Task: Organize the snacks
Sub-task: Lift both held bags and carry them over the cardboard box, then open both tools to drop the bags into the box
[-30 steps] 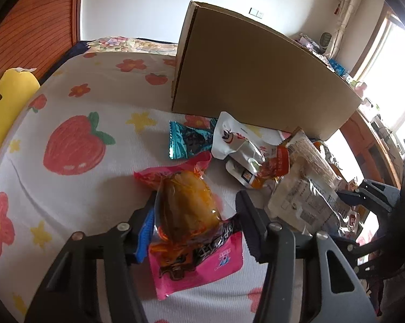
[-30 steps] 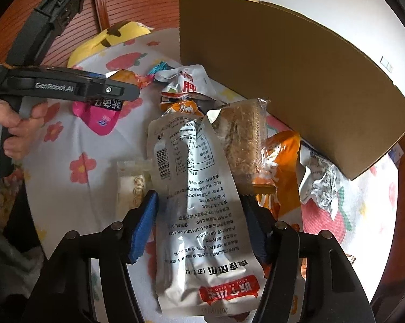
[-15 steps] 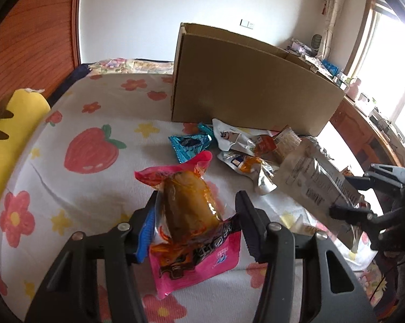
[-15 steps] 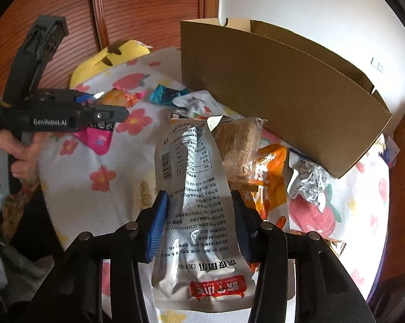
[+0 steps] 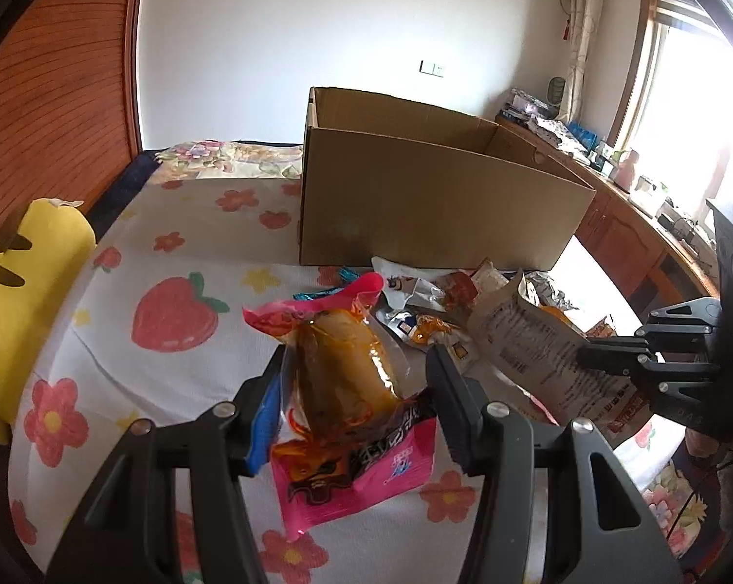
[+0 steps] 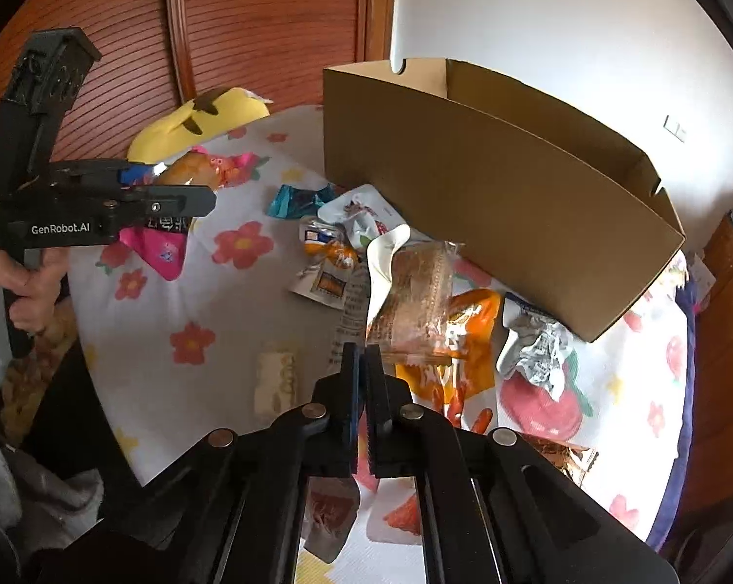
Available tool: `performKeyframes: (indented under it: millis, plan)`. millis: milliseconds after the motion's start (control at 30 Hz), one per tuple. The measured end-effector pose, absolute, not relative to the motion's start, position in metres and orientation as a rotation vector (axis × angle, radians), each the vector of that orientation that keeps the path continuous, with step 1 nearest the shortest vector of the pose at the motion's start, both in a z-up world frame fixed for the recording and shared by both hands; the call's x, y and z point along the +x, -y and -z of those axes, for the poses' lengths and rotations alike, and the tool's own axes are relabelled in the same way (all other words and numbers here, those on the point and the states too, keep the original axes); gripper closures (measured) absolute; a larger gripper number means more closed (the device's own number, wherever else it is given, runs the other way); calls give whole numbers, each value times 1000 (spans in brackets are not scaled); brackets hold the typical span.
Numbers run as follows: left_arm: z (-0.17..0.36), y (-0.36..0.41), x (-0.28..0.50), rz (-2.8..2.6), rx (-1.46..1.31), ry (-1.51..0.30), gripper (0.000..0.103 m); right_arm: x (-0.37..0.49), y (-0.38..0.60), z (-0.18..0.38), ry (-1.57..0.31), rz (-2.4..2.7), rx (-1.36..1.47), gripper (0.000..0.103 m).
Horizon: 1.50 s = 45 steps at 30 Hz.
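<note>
Beyond both grippers, the open brown cardboard box [image 5: 434, 204] stands on the flower-printed cloth [image 5: 172, 224], with the loose snack pile lying between it and the tools. The left gripper [image 5: 354, 389] holds a pink-and-clear packet with an orange-brown snack inside [image 5: 347, 379]; its long axis runs forward along the fingers toward the box's near wall. The right gripper [image 6: 362, 365] is pinched nearly closed on a grey-white printed foil pouch [image 5: 537, 340], which hangs edge-on in its own view, so the exact grip point is hard to confirm. Both loads are raised clear of the cloth. Judged from these views, the box opening lies ahead and above both packets; neither arm appears clearly nearer.
</note>
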<state>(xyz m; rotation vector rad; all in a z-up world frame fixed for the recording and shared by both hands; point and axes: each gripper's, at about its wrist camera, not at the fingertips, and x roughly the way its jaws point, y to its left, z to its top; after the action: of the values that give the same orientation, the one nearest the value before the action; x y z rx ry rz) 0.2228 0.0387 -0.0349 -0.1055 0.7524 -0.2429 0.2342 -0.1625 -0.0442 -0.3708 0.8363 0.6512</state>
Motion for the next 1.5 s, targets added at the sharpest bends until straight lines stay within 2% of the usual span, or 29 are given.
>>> performKeyframes:
  millis: [267, 567, 1033, 1300, 1500]
  plan:
    - [23, -37, 218, 261, -111, -729, 49, 226, 160, 31, -799, -644, -373, 103]
    - [-16, -27, 223, 297, -72, -650, 49, 224, 163, -18, -710, -637, -394, 103]
    - [-63, -7, 305, 340, 17, -574, 49, 289, 174, -88, -557, -546, -419, 103]
    - [-70, 4, 354, 359, 45, -558, 48, 342, 173, -92, -527, -499, -426, 103]
    - [-61, 14, 392, 372, 43, -583, 48, 381, 171, -65, -556, -461, -430, 103]
